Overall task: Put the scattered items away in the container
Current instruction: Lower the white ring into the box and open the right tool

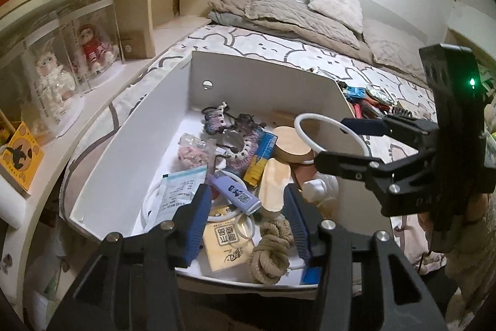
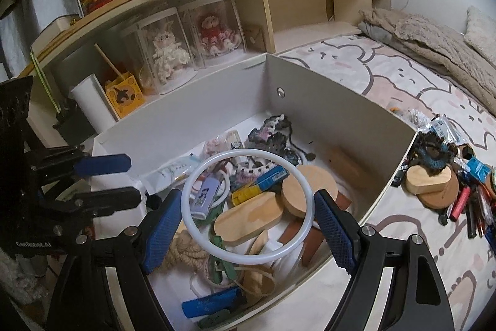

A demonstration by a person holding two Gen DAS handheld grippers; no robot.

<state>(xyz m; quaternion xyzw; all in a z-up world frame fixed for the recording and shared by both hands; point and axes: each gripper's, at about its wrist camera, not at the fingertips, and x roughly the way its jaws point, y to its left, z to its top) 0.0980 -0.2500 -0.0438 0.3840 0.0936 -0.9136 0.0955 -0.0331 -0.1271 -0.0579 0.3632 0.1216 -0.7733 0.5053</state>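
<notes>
R gripper [image 2: 248, 225] is gripping a white plastic ring [image 2: 246, 207] across its width, pads pressing on both sides, and is holding it over the white cardboard box [image 2: 325, 101] on the bed, above the stuff already inside. L gripper [image 1: 245, 222] is standing part open w/ nothing between the pads, hovering over the box's near end.

Progress, as I judge it: well along but not done. Box is already holding lots: wooden discs [image 2: 310, 191], a lilac lighter [image 2: 206, 194], a rope coil [image 1: 272, 250], crochet bits, sachets, another ring. Still lying out on the bedsheet [image 2: 403, 76] just right of the box: a pile [image 2: 449, 176] w/ wooden discs, a dark scrunchie, pens, foil packets. Ring not dropped yet; after that, pile is still waiting.
</notes>
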